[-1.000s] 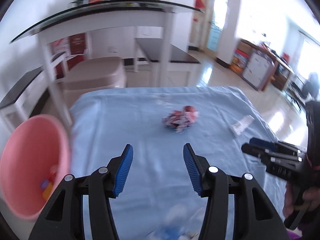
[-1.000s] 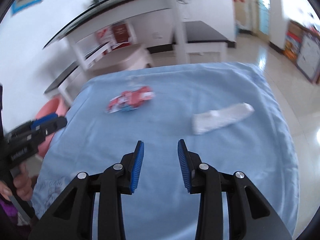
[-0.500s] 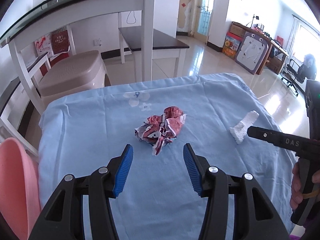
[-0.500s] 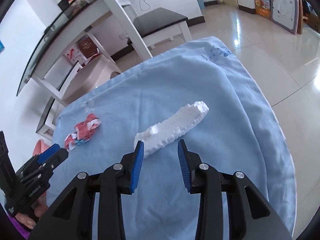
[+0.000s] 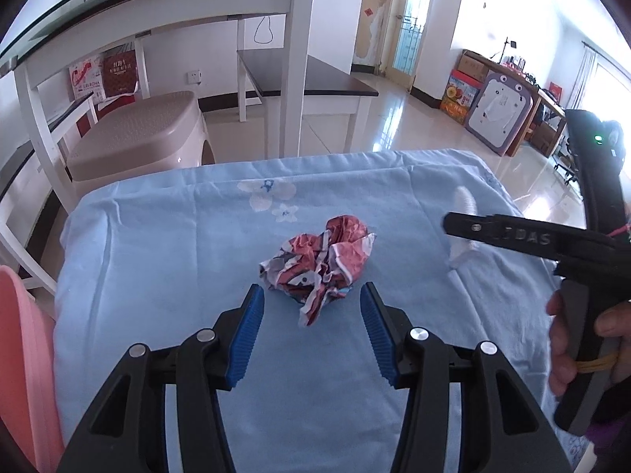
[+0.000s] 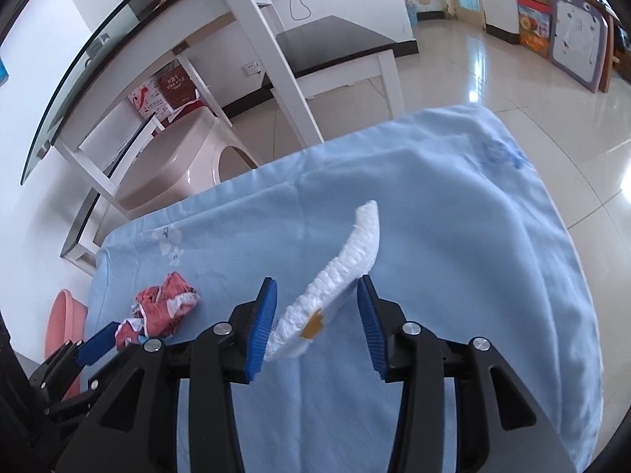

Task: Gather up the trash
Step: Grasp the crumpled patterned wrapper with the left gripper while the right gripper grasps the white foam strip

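Both grippers have been brought in over the blue cloth (image 5: 157, 260). The left gripper (image 5: 311, 307) is held wide open just short of the crumpled red wrapper (image 5: 319, 264); the right gripper (image 6: 315, 307) has just been opened further, and the white strip (image 6: 335, 280) is straddled – not yet pinched. Both pieces are judged ready to be gripped, with the pink bin (image 5: 19, 354) at the left. "DAS" can be read on the right gripper's arm – "LELECHA" on a bag (image 5: 86, 79) behind

Ahead of the left gripper (image 5: 311, 317) only the crumpled wrapper (image 5: 319, 266) lies, its near edge between the open jaws; bare blue cloth (image 5: 157, 244) flanks both fingers. To its right the right gripper (image 6: 315, 315) blocks passage. Between that claw's spread jaws sits the white strip (image 6: 339, 280). Far left stands the pink bin (image 5: 23, 358).
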Tool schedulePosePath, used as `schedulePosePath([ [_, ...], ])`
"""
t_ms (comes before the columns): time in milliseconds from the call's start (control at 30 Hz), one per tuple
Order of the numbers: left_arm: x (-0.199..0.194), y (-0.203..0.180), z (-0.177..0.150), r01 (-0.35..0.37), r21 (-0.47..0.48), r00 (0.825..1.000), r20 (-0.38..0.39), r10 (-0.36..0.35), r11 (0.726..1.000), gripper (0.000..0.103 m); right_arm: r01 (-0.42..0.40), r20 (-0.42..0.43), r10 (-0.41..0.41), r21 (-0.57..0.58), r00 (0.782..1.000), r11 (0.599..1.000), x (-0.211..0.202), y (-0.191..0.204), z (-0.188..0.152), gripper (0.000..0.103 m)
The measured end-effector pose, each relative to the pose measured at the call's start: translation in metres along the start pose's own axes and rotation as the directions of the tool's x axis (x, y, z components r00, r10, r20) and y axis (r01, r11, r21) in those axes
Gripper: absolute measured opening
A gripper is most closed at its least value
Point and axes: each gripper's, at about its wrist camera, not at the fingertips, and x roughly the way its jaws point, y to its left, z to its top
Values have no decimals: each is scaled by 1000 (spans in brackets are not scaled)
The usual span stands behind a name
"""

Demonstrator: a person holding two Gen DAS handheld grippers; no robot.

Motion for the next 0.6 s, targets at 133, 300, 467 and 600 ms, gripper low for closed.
schedulePosePath([
  [133, 7, -5, 2, -13, 18, 1000, 3, 13, 1000, 34, 43, 42, -41, -38, 998, 998, 8, 12, 2, 43],
  [300, 12, -3, 3, -6, -11, 1000, 4, 6, 1000, 14, 52, 70, -47, -72, 996, 996, 8, 14, 2, 41],
  [467, 2, -1, 2, -28, -24, 999, 24, 28, 999, 10, 27, 83, -20, -82, 996, 996, -4, 12, -1, 15],
  [600, -11, 2, 0, -43, -49, 998, 38, 45, 998, 10, 8, 82, 1, -115, 997, 993, -17, 16, -9, 11],
])
